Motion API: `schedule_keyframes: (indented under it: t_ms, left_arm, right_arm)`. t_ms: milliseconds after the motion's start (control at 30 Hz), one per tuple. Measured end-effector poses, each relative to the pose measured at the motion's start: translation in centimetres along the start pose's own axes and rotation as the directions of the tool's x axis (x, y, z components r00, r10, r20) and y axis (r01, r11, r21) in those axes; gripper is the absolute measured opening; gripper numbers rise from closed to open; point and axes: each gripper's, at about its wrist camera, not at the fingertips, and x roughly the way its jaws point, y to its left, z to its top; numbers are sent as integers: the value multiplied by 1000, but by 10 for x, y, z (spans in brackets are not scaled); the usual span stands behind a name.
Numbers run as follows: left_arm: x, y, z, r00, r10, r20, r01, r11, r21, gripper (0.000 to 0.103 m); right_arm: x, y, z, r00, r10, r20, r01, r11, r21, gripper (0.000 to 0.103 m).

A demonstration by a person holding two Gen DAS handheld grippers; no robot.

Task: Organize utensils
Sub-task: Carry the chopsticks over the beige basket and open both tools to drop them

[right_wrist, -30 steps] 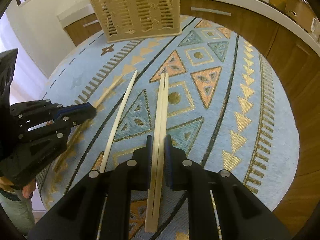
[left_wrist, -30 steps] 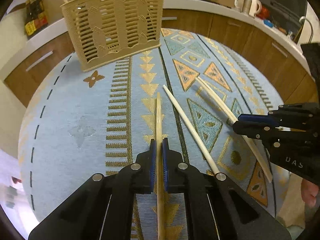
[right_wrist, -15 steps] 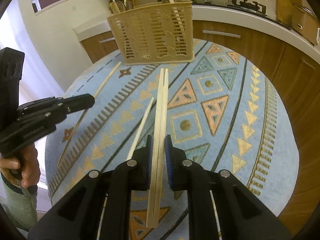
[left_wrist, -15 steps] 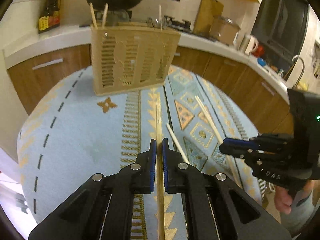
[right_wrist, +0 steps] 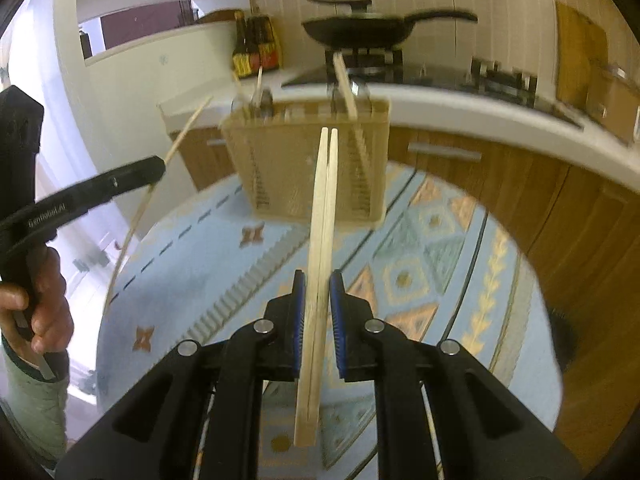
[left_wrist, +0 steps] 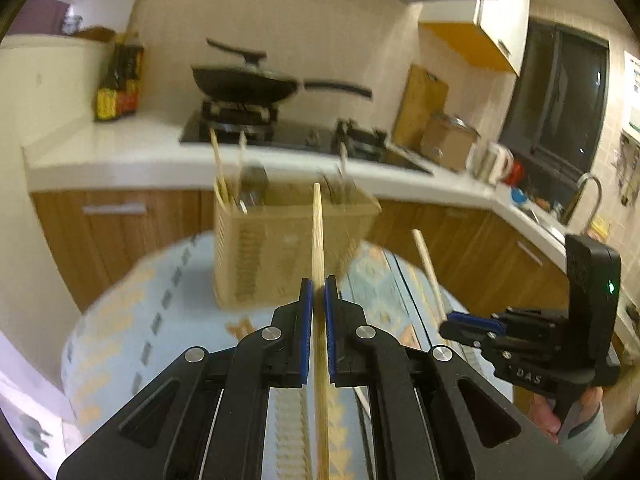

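Observation:
My left gripper (left_wrist: pixel 318 282) is shut on a single wooden chopstick (left_wrist: pixel 317 232) that points up toward the beige slotted utensil basket (left_wrist: pixel 276 252). My right gripper (right_wrist: pixel 318 276) is shut on a joined pair of pale chopsticks (right_wrist: pixel 325 184), their tips in front of the basket (right_wrist: pixel 280 168). The basket stands at the far side of the round table and holds several chopsticks and utensils. The right gripper with its chopsticks (left_wrist: pixel 428 272) shows at the right of the left wrist view. The left gripper (right_wrist: pixel 158 168) with its chopstick (right_wrist: pixel 176 148) shows at the left of the right wrist view.
The round table wears a light blue patterned cloth (right_wrist: pixel 420 272). Behind it runs a white kitchen counter (left_wrist: pixel 120 156) with wooden cabinets, a stove with a black wok (left_wrist: pixel 248 84), sauce bottles (left_wrist: pixel 118 88) and a kettle (left_wrist: pixel 494 160).
Both grippers have lifted their chopsticks off the table and tilted up, so the views now face the basket and the kitchen counter. The grips stayed shut.

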Motion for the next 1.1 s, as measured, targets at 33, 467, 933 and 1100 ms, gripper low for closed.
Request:
schedule_keyframes:
  t_ms: [33, 467, 933, 1100]
  left_arm:
    - [-2, 1, 5, 1000, 6, 19, -6, 1000, -1, 4]
    - [11, 22, 90, 980, -11, 197, 17, 999, -29, 4]
    - [32, 29, 135, 949, -36, 312, 48, 998, -31, 4]
    - [56, 31, 138, 942, 21, 335, -15, 1000, -22, 4]
  right_arm:
    - [-1, 0, 7, 1000, -5, 19, 5, 1000, -12, 10]
    - [11, -13, 85, 988, -7, 155, 10, 1000, -22, 2]
    - [-21, -32, 144, 952, 51, 302, -58, 998, 15, 2]
    - [-21, -36, 154, 950, 21, 310, -29, 999, 20, 2]
